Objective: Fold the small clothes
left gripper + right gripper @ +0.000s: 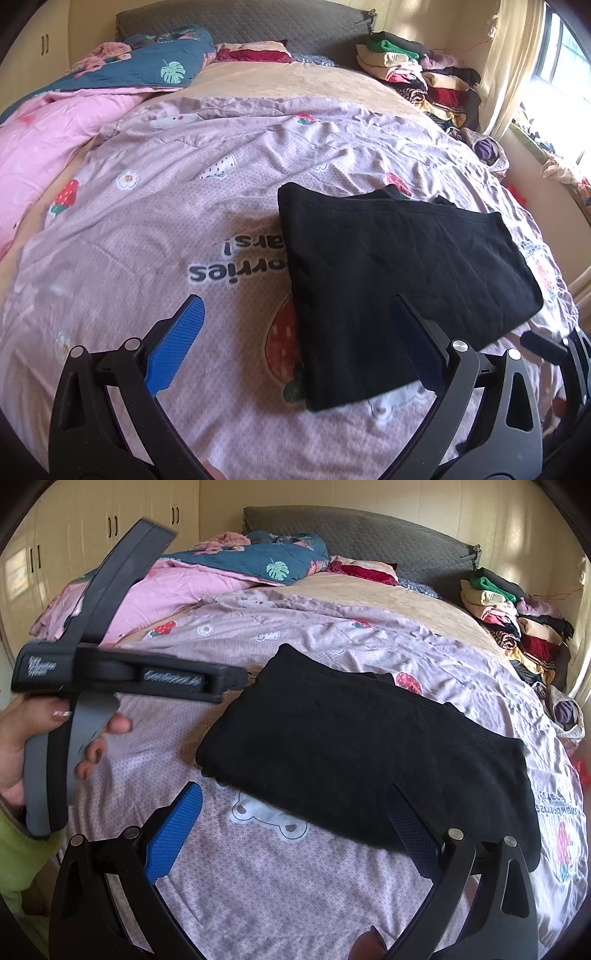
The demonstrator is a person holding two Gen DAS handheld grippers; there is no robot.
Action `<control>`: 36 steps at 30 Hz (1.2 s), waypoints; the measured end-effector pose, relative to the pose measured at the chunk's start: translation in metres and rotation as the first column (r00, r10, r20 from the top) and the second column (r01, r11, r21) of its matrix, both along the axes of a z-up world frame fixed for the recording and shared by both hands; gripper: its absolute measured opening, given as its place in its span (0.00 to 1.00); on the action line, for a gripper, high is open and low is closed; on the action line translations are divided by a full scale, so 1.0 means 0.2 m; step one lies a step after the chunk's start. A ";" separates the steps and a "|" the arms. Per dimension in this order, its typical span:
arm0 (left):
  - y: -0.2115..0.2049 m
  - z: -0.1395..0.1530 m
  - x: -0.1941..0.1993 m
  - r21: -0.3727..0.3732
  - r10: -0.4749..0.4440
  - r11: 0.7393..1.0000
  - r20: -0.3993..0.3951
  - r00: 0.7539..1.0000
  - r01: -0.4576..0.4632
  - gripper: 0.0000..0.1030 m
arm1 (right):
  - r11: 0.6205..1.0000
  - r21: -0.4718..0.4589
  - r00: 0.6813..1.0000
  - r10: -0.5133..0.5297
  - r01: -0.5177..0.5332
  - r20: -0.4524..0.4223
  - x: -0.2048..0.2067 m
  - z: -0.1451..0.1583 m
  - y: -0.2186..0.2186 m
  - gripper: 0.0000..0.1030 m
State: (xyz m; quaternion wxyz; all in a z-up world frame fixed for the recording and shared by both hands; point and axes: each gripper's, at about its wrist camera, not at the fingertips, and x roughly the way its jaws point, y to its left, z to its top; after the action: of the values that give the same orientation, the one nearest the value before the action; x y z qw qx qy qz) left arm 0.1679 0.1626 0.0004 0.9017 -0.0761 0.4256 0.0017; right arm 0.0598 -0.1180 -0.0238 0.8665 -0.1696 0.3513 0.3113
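A black garment [406, 273] [369, 753] lies folded into a rough rectangle on the lilac strawberry-print bedspread [129, 229] [295, 878]. My left gripper [295, 301] hovers open over the garment's left near corner. One blue pad [177, 347] is over bare bedspread and the other pad [410, 343] is above the black cloth. My right gripper [293, 788] is open at the garment's near edge, with nothing between its fingers. In the right wrist view, a hand [18, 749] holds the left tool's black body [122, 674] at the left.
A stack of folded clothes [417, 74] [517, 624] sits at the bed's far right beside the grey headboard [240, 18]. Pink and blue quilts [55, 122] [207, 576] are bunched at the far left. A window [565, 74] is on the right and wardrobe doors [110, 520] are on the left.
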 end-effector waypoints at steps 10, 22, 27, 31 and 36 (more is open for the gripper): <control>0.00 -0.10 0.20 0.010 0.002 1.000 -0.055 0.998 -0.002 0.91 | 0.997 -0.067 1.000 0.026 -0.026 0.003 0.04 -0.12 0.10 0.96; 0.07 -0.21 0.34 -0.030 0.026 0.999 -0.116 0.993 -0.030 0.91 | 0.992 -0.118 0.999 0.050 -0.050 0.005 0.04 -0.25 0.16 0.96; 0.10 -0.26 0.40 -0.051 0.035 0.998 -0.142 0.989 -0.043 0.91 | 0.990 -0.137 0.999 0.040 -0.036 0.023 0.05 -0.29 0.16 0.96; 0.12 -0.30 0.44 -0.072 0.032 0.996 -0.161 0.987 -0.044 0.91 | 0.985 -0.172 0.998 0.039 -0.030 0.048 0.07 -0.32 0.18 0.96; 0.12 -0.34 0.53 -0.082 0.029 0.996 -0.186 0.982 -0.045 0.91 | 0.972 -0.233 0.996 0.046 -0.027 0.075 0.10 -0.39 0.20 0.96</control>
State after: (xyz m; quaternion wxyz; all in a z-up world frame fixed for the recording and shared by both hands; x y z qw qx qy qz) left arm 0.2733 0.1875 -0.0684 0.8540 -0.1222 0.5057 0.0071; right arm 0.0801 -0.0774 -0.1016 0.8483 -0.2881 0.3472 0.2771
